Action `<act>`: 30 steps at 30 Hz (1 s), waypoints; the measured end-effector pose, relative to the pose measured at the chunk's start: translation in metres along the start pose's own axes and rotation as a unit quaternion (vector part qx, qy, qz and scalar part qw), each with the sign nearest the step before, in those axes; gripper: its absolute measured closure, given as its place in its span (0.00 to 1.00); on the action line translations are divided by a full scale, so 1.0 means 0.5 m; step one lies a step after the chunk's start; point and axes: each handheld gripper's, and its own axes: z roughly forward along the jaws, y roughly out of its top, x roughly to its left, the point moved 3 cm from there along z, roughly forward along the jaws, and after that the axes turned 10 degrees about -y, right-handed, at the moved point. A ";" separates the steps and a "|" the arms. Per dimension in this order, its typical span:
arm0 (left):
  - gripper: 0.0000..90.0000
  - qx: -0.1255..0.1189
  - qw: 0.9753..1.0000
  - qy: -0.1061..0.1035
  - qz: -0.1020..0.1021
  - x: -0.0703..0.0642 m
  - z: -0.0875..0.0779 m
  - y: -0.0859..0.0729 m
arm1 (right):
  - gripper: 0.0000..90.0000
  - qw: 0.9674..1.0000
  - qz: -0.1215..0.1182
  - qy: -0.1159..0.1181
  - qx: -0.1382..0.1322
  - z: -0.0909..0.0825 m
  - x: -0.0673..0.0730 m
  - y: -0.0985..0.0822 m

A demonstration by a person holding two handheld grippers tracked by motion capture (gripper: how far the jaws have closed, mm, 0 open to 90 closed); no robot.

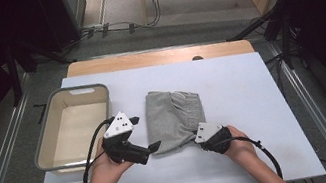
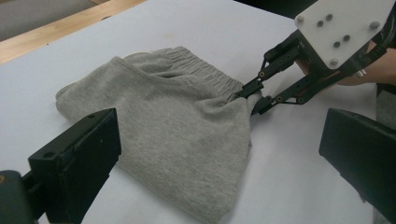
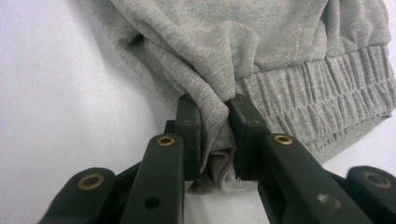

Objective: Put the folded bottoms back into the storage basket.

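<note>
Folded grey sweat shorts (image 1: 173,115) with an elastic waistband lie in the middle of the white table top (image 1: 255,105). My right gripper (image 1: 193,137) is at the garment's near right corner and is shut on a bunched fold of the grey cloth (image 3: 212,116). In the right gripper view the cloth is squeezed between both pads (image 3: 189,135). My left gripper (image 1: 145,133) is held open at the garment's near left edge. Its two jaws stand wide apart in the left gripper view, with the shorts (image 2: 177,130) lying ahead between them, untouched. That view also takes in the right gripper (image 2: 254,97) pinching the corner.
An empty grey tub (image 1: 51,103) stands on the left side of the table, close to my left hand. A wooden strip (image 1: 160,56) runs along the table's far edge. Cables and stands lie on the floor beyond.
</note>
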 end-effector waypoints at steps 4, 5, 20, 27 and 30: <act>0.00 0.000 1.000 0.004 -0.008 0.006 0.006 0.003 | 0.82 1.000 -0.004 0.007 0.002 0.000 -0.002 0.000; 0.00 0.000 1.000 0.006 -0.010 0.008 0.008 0.005 | 0.82 1.000 -0.005 0.007 0.000 0.000 -0.002 0.000; 0.00 0.008 0.998 0.021 -0.051 0.048 0.038 0.019 | 0.82 1.000 -0.006 0.009 0.001 -0.001 -0.003 0.000; 0.00 0.011 0.998 0.025 -0.058 0.057 0.046 0.028 | 0.82 1.000 -0.008 0.010 0.001 -0.001 -0.004 0.000; 0.00 0.015 0.997 0.029 -0.064 0.061 0.054 0.035 | 0.82 1.000 -0.007 0.010 0.000 -0.001 -0.003 0.000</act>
